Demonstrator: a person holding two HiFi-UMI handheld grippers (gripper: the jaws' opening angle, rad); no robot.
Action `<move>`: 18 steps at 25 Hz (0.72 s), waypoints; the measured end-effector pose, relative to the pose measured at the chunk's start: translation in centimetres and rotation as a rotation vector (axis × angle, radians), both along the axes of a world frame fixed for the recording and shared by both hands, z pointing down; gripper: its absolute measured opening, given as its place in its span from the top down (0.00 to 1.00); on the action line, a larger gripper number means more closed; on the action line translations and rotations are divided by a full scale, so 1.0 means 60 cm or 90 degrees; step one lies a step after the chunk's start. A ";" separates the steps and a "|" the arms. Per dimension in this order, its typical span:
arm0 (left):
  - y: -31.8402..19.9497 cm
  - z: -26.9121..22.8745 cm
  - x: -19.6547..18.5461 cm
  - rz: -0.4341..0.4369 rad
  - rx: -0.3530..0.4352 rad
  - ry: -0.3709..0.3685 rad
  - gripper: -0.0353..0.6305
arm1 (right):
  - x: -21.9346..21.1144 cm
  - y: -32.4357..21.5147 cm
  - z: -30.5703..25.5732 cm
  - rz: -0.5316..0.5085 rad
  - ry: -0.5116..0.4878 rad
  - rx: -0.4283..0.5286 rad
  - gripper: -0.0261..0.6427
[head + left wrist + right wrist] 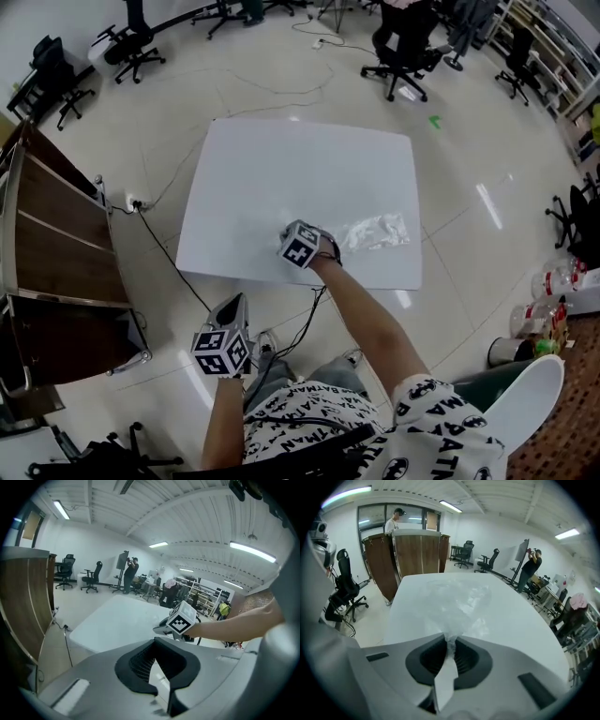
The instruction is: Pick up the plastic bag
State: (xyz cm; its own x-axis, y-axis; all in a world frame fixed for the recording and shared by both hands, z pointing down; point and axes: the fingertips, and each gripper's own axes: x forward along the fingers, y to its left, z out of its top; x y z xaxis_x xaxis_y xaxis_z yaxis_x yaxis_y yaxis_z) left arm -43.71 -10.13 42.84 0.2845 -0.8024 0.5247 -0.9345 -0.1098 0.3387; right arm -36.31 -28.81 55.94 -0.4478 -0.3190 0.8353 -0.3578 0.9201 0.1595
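A thin clear plastic bag (457, 604) is pinched at one end in my right gripper (450, 645), which is shut on it; the rest of the film billows out ahead over the white table (520, 616). In the head view the right gripper (302, 246) sits low over the table's (281, 169) front part, its tips hidden under its marker cube. A second crumpled clear bag (375, 232) lies on the table just right of it. My left gripper (225, 342) hangs off the table's front left corner, jaws together with nothing in them; its own view shows the right gripper (180, 620) ahead.
Wooden cabinets (56, 244) stand left of the table, with a cable (169, 258) running across the floor below the table's edge. Office chairs (403, 56) and bottles (548, 300) sit around the room. People (129, 571) stand at the far end.
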 end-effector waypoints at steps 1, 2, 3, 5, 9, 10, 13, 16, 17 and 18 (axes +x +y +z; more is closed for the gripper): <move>0.001 0.002 -0.005 -0.003 -0.003 0.002 0.94 | -0.008 -0.001 0.004 0.000 0.005 0.001 0.93; 0.002 0.004 -0.008 -0.005 -0.005 0.003 0.94 | -0.014 -0.001 0.010 0.000 0.009 -0.001 0.91; 0.003 0.007 -0.009 -0.005 -0.007 0.005 0.94 | -0.019 0.001 0.016 -0.001 0.013 -0.006 0.80; 0.005 0.013 -0.009 -0.003 -0.010 0.007 0.94 | -0.027 0.008 0.024 -0.007 0.009 -0.011 0.72; 0.000 0.018 0.002 0.016 -0.007 0.005 0.94 | -0.018 0.014 -0.001 0.021 -0.041 0.001 0.61; -0.004 0.016 0.007 0.022 -0.003 0.005 0.94 | -0.009 0.013 -0.015 0.037 -0.059 0.008 0.61; -0.015 0.009 0.028 0.041 0.008 0.007 0.94 | 0.026 0.005 -0.060 0.092 -0.120 0.034 0.61; -0.024 0.001 0.061 0.064 0.018 0.010 0.94 | 0.075 -0.006 -0.092 0.160 -0.180 0.028 0.58; -0.027 -0.003 0.072 0.072 0.022 0.011 0.94 | 0.094 -0.008 -0.100 0.185 -0.203 0.020 0.58; -0.030 -0.006 0.082 0.080 0.026 0.011 0.94 | 0.112 -0.007 -0.109 0.210 -0.228 0.011 0.59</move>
